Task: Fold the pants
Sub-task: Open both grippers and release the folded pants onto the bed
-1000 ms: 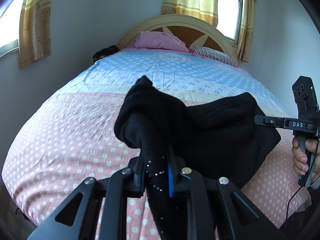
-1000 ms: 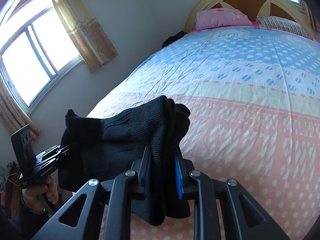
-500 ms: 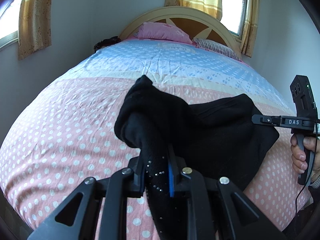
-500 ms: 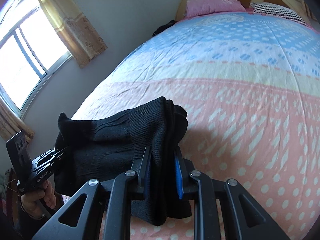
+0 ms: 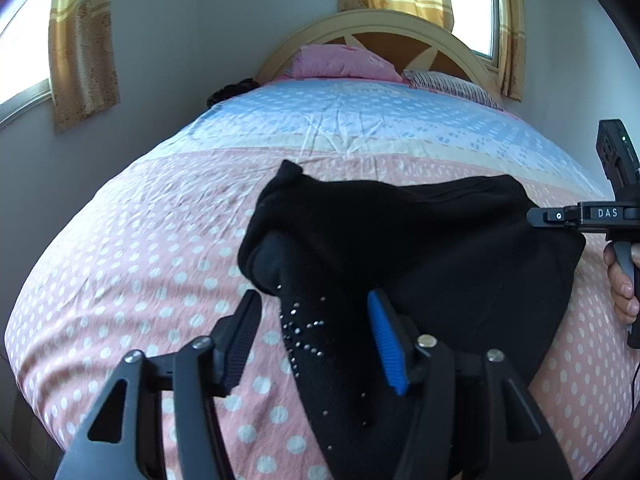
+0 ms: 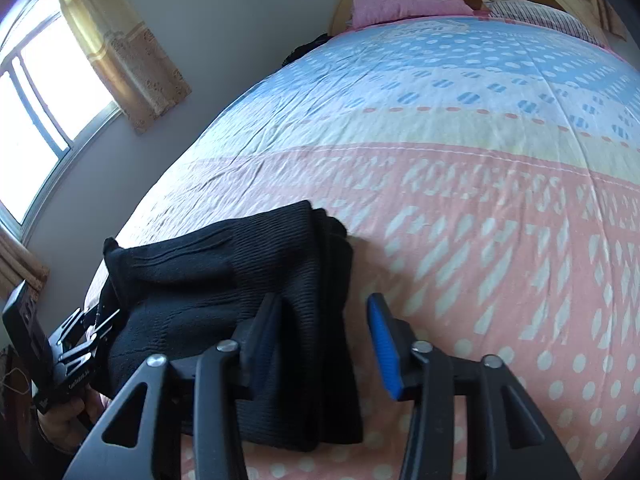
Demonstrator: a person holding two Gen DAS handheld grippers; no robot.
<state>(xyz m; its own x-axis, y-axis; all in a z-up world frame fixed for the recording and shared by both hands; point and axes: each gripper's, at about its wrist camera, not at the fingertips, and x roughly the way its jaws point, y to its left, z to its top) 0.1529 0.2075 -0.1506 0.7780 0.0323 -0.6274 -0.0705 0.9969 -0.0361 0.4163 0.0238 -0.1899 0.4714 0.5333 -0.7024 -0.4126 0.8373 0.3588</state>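
Black pants [image 5: 440,256] lie folded in a bundle on the pink dotted part of the bed [image 5: 160,240]. My left gripper [image 5: 316,336] is open, its jaws spread on either side of a pants edge studded with small rhinestones. In the right wrist view the pants [image 6: 240,264] rest flat on the bed, and my right gripper [image 6: 324,340] is open with a fold of cloth lying between its jaws. The right gripper [image 5: 560,216] shows at the right edge of the left wrist view, held by a hand [image 5: 622,288]. The left gripper [image 6: 92,336] appears at lower left in the right wrist view.
The bed cover turns blue [image 5: 360,120] toward a pink pillow [image 5: 344,62], a striped pillow [image 5: 452,84] and a curved headboard [image 5: 380,28]. Curtained windows [image 6: 48,72] line the walls. A dark object [image 5: 230,92] lies at the bed's far left corner.
Both grippers have gone from shut on the pants to open. The pants have dropped onto the bed and now lie flat.
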